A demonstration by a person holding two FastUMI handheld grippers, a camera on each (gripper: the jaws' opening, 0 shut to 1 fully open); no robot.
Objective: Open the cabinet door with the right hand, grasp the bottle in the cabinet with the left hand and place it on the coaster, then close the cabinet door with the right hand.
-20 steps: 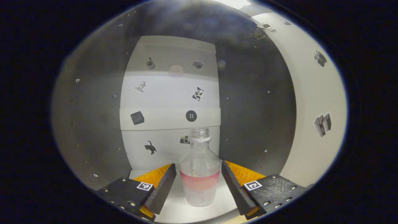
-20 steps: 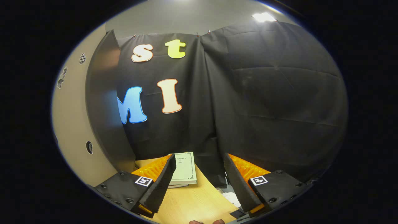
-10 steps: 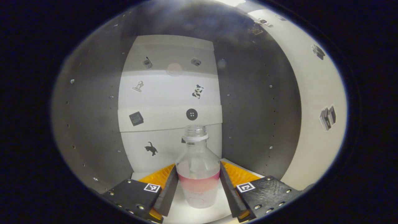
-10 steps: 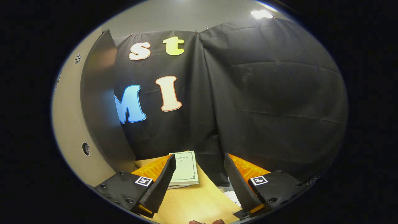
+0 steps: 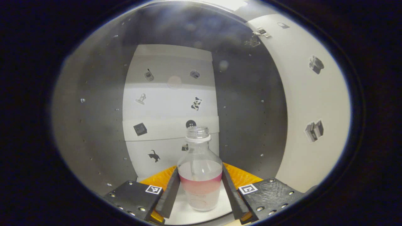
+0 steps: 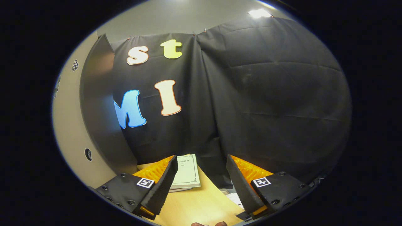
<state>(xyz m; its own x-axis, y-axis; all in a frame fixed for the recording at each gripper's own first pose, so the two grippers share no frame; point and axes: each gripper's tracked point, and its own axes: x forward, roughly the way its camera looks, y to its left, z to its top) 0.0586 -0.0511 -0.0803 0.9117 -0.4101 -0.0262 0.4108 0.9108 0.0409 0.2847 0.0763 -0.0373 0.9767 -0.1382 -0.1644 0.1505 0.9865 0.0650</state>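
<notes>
Inside the cabinet, the left claw gripped the uncapped clear bottle from both sides as it stood upright on the white shelf, while the right claw hung wide and empty above the wooden worktop beside the open cabinet door.

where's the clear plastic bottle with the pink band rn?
In the left gripper view, the clear plastic bottle with the pink band stands upright on the white cabinet floor, low centre, gripped between the left gripper fingers.
</notes>
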